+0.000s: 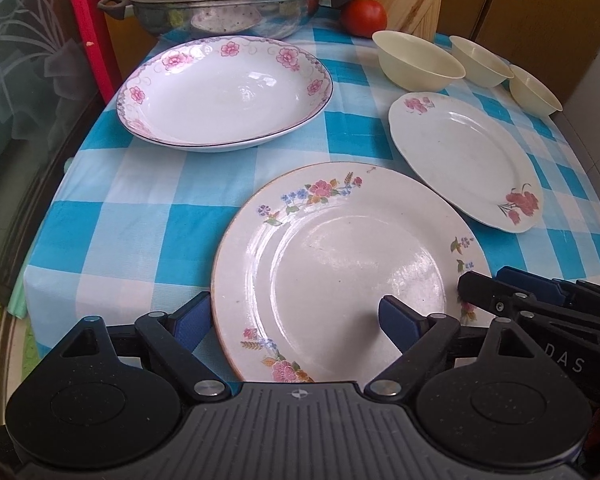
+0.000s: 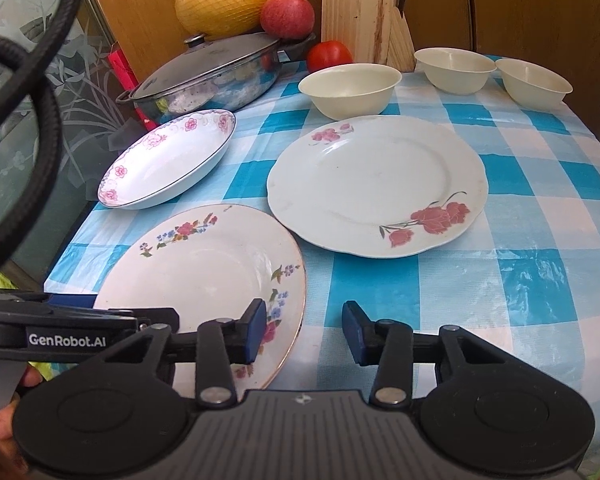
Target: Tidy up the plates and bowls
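1. Near tabletop (image 1: 140, 216) edge: multicolour-flowered plate (image 1: 340, 264) lies flat, both grippers straddling its rim.
2. Left hand-held gripper (image 1: 296, 316): jaws apart, gripping nothing, likely steadying.
3. Right hand-held gripper (image 2: 305, 330): jaws apart around opposite rim, not yet clamped.
4. Three cream bowls (image 2: 350, 86) wait unstacked at the back.

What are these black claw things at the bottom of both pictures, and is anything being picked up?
They are hand-held grippers, one per hand, each with a camera looking along its fingers. In the left one's view, the left gripper stands open astride the near plate's rim. In the right one's view, the right gripper straddles the same plate's other edge, not yet gripping. On the checked cloth also lie a second plate, a deep dish, three bowls, a lidded pan and a tomato. Nothing is lifted.
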`<state>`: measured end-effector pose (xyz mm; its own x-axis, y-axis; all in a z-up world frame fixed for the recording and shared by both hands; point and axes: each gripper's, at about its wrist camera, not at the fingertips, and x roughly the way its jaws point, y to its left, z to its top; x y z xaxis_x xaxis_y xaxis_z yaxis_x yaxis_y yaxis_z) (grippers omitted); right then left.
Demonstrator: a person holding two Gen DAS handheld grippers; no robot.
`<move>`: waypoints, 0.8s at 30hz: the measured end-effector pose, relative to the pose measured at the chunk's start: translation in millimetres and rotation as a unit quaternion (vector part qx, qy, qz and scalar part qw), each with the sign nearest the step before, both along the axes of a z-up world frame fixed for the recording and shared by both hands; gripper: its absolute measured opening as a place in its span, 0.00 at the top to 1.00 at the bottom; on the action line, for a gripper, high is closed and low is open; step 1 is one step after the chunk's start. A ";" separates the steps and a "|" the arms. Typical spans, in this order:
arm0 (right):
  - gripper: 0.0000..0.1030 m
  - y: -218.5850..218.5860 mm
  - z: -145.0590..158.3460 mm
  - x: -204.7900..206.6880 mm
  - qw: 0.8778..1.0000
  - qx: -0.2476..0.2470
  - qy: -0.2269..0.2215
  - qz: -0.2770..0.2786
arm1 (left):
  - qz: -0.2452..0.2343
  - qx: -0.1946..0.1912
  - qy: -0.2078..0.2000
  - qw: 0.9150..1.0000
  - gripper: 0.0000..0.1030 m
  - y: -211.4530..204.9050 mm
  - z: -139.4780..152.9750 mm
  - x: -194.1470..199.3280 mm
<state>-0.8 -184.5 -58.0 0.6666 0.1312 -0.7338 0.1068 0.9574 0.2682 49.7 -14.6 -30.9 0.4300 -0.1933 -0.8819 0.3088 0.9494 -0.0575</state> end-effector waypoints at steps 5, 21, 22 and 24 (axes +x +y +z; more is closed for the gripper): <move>0.77 -2.4 -1.5 2.8 0.999 0.035 0.003 0.017 | -0.007 0.016 0.000 1.000 0.12 -4.6 -1.2 1.9; 0.79 -4.0 0.8 0.7 0.999 0.037 0.004 0.026 | -0.009 0.019 0.004 1.000 0.15 -8.1 1.2 11.9; 0.79 -3.5 0.8 0.3 0.999 0.035 0.003 0.025 | -0.010 0.021 0.004 1.000 0.15 -9.6 0.7 12.6; 0.79 -5.2 0.4 1.3 0.999 0.035 0.005 0.023 | -0.013 0.023 0.001 1.000 0.15 -12.9 0.1 12.2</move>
<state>0.5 -189.7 -57.7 0.6508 0.2119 -0.7291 0.0667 0.9406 0.3330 62.0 -27.5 -30.7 0.4237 -0.1637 -0.8909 0.3338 0.9425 -0.0144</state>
